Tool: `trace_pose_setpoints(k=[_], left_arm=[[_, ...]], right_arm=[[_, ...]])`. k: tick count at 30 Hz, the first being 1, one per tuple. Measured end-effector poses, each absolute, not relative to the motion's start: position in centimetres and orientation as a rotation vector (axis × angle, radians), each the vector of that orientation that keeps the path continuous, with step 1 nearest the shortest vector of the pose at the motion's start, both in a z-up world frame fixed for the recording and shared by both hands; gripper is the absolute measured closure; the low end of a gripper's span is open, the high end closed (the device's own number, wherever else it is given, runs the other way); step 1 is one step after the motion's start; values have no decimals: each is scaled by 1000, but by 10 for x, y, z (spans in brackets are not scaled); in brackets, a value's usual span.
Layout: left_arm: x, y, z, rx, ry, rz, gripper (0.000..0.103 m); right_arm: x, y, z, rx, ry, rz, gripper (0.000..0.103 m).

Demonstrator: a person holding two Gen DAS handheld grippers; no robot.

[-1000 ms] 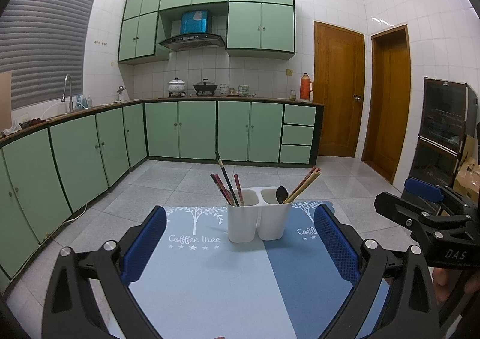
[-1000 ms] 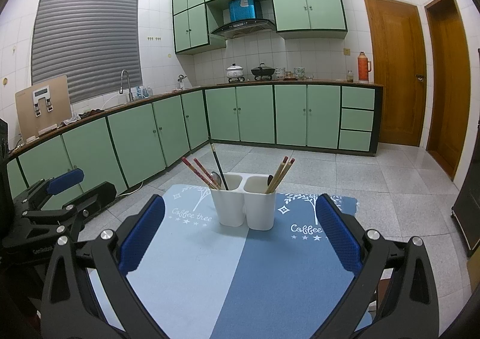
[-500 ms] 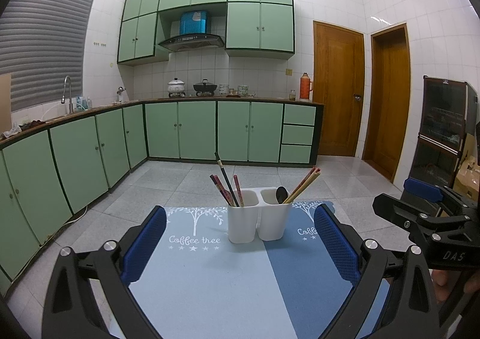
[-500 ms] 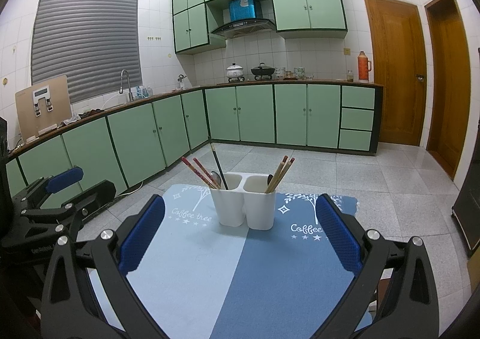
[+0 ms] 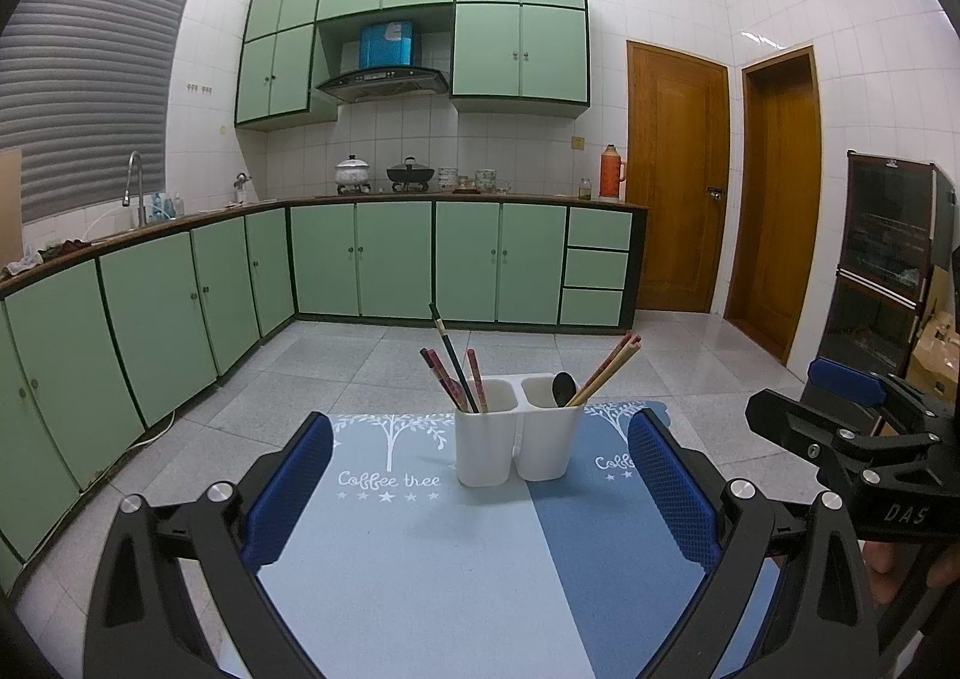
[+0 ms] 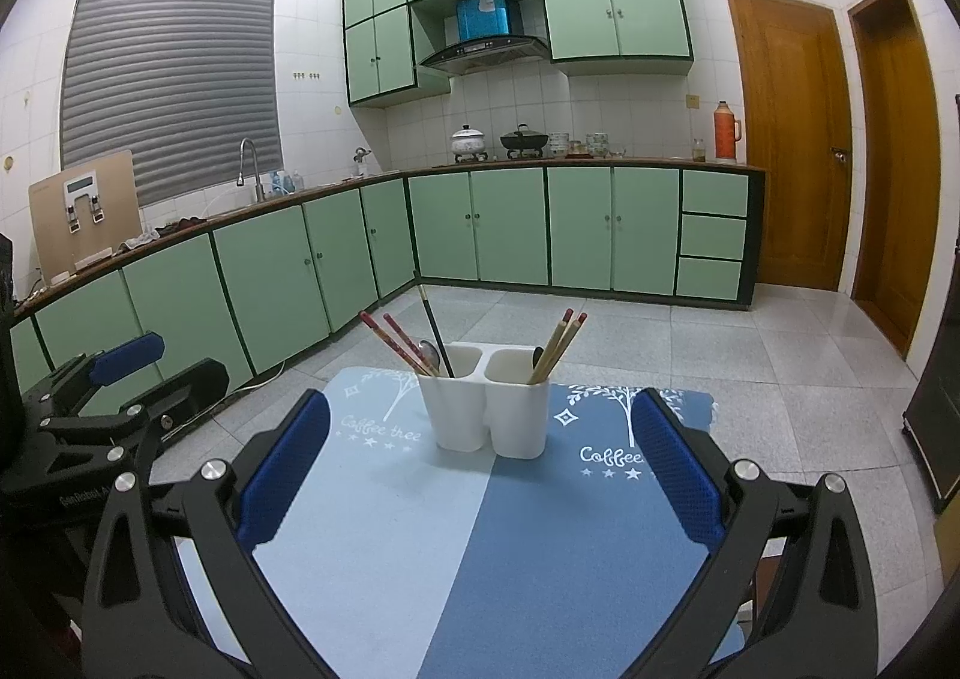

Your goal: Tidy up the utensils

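A white two-compartment utensil holder (image 5: pixel 517 430) (image 6: pixel 489 409) stands on a two-tone blue mat (image 5: pixel 420 559) (image 6: pixel 480 547). Its left compartment holds red chopsticks (image 5: pixel 444 376), a black chopstick and, in the right wrist view, a metal spoon (image 6: pixel 429 353). Its right compartment holds light wooden chopsticks (image 5: pixel 606 370) (image 6: pixel 559 343) and a dark spoon (image 5: pixel 563 388). My left gripper (image 5: pixel 480 490) is open and empty, well short of the holder. My right gripper (image 6: pixel 480 484) is open and empty, also short of it. Each gripper shows at the edge of the other's view.
The mat lies on a table top above a grey tiled floor. Green kitchen cabinets (image 5: pixel 390 259) run along the back and left walls. Two wooden doors (image 5: pixel 678 181) are at the right. A dark glass cabinet (image 5: pixel 888 259) stands at the far right.
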State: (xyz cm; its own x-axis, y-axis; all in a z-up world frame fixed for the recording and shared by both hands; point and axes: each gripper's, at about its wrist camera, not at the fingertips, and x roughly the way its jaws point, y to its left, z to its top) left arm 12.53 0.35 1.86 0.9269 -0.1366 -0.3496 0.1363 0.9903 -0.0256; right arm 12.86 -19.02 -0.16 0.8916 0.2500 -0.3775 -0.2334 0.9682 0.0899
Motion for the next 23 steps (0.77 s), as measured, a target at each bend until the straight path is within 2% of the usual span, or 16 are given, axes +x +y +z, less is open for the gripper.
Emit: trace_pose_setpoints(k=[23], left_arm=[[127,0,17,-9,370,-133,6]], right_arm=[[130,-194,-7,42,402,248,5]])
